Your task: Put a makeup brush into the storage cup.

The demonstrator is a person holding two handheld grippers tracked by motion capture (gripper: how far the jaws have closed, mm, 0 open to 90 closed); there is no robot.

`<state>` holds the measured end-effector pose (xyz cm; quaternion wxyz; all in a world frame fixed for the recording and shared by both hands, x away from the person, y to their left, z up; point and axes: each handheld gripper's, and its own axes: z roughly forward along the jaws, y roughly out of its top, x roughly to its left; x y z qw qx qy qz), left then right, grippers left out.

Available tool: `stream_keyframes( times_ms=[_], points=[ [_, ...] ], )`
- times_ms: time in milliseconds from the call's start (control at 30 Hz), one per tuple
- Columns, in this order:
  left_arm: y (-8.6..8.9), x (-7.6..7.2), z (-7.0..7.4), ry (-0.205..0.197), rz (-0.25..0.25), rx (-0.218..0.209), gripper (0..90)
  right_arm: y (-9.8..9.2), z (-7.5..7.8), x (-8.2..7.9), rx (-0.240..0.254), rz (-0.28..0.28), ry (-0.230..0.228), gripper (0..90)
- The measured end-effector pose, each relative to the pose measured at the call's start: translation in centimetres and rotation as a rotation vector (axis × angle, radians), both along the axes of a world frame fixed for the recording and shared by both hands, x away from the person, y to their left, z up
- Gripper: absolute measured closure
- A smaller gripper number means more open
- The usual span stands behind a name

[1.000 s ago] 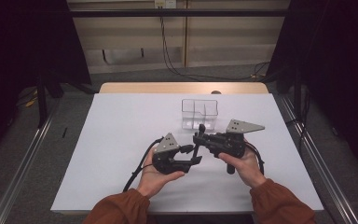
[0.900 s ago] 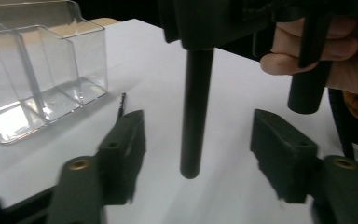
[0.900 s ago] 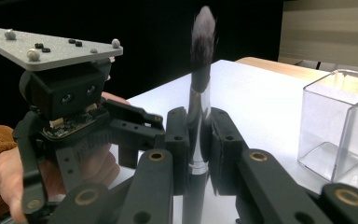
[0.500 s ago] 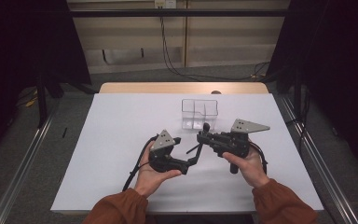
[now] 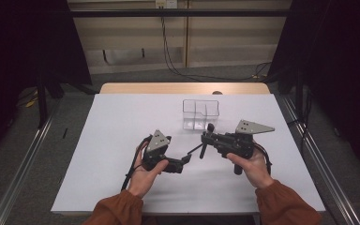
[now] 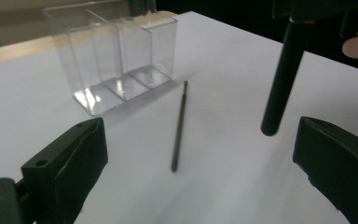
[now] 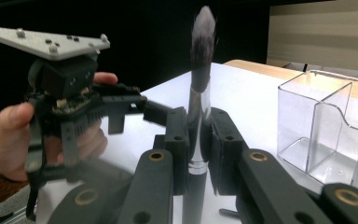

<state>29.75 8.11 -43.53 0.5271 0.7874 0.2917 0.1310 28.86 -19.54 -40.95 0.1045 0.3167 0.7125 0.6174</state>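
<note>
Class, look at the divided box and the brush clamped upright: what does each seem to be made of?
Divided box: probably clear, glossy plastic; the table shows through its walls, which glint. Brush: soft dark bristle tuft, shiny ferrule, possibly metal, and smooth black handle, perhaps plastic or lacquered wood.

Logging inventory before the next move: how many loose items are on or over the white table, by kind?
Clear plastic divided organiser box: 1
Black-handled makeup brush with dark bristles, held upright in the right tongs: 1
Thin dark pencil-like stick lying flat on the table: 1
Total: 3
</note>
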Motion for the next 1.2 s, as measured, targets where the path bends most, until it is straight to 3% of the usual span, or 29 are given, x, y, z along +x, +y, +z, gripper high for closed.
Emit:
stream_keyframes(
  times_ms=[33,100,400,600,800,1200],
  points=[
    [0.5,0.1,0.3,-0.007,0.013,-0.026,3.3,0.0,0.0,0.0,-0.001,0.0,0.0,80.2],
    [0.9,0.0,0.4,-0.008,0.025,-0.034,3.3,0.0,0.0,0.0,-0.002,0.0,0.0,80.2],
    [2.9,-0.6,0.2,-0.017,0.051,-0.033,2.5,-0.5,0.0,-0.2,-0.008,-0.004,-0.005,80.3],
    [4.6,-0.6,0.3,-0.019,0.091,-0.055,2.6,-1.0,0.1,-0.2,-0.011,-0.022,-0.009,80.3],
    [7.0,-0.9,0.3,-0.036,0.163,-0.095,1.9,-1.3,0.2,-0.1,-0.012,-0.033,-0.014,80.2],
    [9.6,-1.3,0.9,-0.072,0.204,-0.08,1.9,-1.8,0.2,0.1,-0.025,-0.051,-0.011,80.2]
  ],
)
